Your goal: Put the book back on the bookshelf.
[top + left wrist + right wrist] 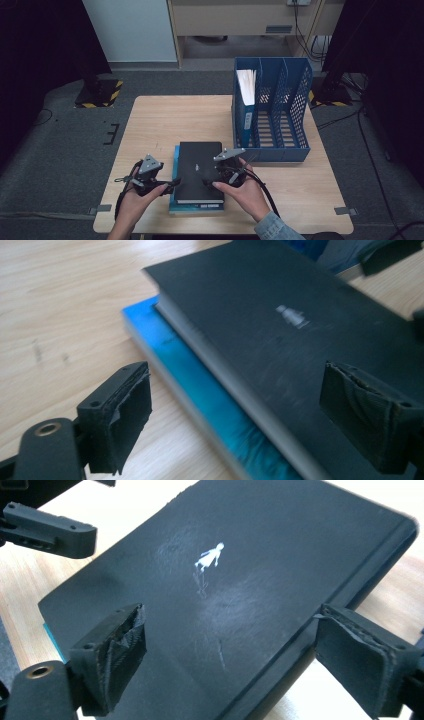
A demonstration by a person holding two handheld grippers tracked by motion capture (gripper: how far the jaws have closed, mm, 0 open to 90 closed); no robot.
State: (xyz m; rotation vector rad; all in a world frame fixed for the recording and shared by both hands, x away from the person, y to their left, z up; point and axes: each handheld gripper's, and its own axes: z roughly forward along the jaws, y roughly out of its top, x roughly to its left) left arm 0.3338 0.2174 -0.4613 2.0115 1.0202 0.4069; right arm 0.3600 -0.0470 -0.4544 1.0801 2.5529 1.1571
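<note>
Two books remain stacked at my table's 6 o'clock: black book on blue book. Both grippers, left and right, gape unclamped; nothing lifted; rack at 2 o'clock holds one binder.

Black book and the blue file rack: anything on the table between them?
Nothing: in the high view, bare wooden table separates the black book from the blue file rack.

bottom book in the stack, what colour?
Bright blue book, under the black book; clearest in the left gripper view.
</note>
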